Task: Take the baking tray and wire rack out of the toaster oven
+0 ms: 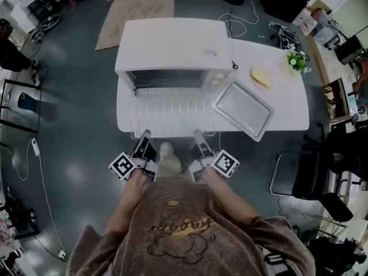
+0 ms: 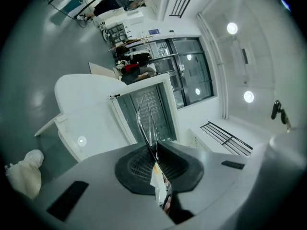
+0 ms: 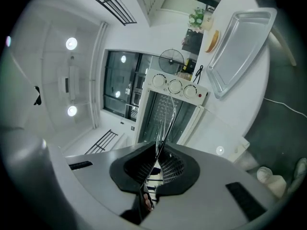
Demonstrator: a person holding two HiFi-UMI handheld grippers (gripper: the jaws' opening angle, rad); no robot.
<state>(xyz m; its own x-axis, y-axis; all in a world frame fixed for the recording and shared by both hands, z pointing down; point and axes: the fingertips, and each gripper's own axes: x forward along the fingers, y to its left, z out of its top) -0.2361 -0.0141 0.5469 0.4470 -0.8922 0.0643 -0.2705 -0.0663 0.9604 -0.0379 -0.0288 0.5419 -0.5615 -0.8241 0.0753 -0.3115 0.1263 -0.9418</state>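
Left gripper (image 1: 144,137), with its square-marked cube (image 1: 122,166), out in front of the toaster oven (image 1: 172,45) toward its left side: black ribbed pads pinched almost together on one thin wire at the near edge of the wire rack (image 1: 171,111). Seen along the jaws of the left gripper (image 2: 153,150), that bright metal wire rising out of the narrow slit between the pads toward the oven's open mouth. The rack itself a flat grid of slim, shiny parallel rods inside a rectangular frame, lying level in front of the oven's opening, far edge at the oven, near edge about at the front of the white table (image 1: 287,105). Straight before the oven, beneath the rack's near edge, a pale rounded shoe (image 1: 167,154) on the dark floor. Right gripper (image 1: 198,137), in front of the oven toward its right side, likewise closed on a thin wire of the rack's near edge, pads nearly touching around it when viewed along the right gripper (image 3: 156,158). The oven a boxy, smooth white case with three round knobs (image 3: 175,86) at the right of its front. Just right of the oven's front, the baking tray (image 1: 242,109): a shallow rectangular pan of dull silver metal, rounded corners, raised rim, flat on the table, turned at an angle, clear of both grippers. Farther right of the oven, a rounded tan slice of bread (image 1: 261,77), then a small green plant (image 1: 296,61) with white flowers.
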